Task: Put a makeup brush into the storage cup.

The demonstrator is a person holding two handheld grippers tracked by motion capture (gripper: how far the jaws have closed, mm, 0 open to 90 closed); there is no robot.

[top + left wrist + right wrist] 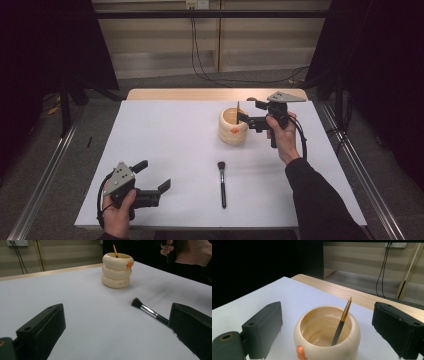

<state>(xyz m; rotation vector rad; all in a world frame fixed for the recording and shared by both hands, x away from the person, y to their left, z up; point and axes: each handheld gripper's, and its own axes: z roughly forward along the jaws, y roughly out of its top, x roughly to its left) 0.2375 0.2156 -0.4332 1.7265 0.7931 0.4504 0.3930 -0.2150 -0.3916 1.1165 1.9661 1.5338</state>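
Note:
A cream ringed pot with an orange knob stands on the white table at the right back. A thin brush with a gold tip leans inside it. My right gripper hovers open just right of the pot's rim, jaws apart either side of the pot in its own view, holding nothing. A black makeup brush lies flat at the front middle. My left gripper is open at the front left, pointing toward that brush.
The white table has a wooden strip along its far edge. Black cables hang down the back wall. Metal rails run beside the table on both sides.

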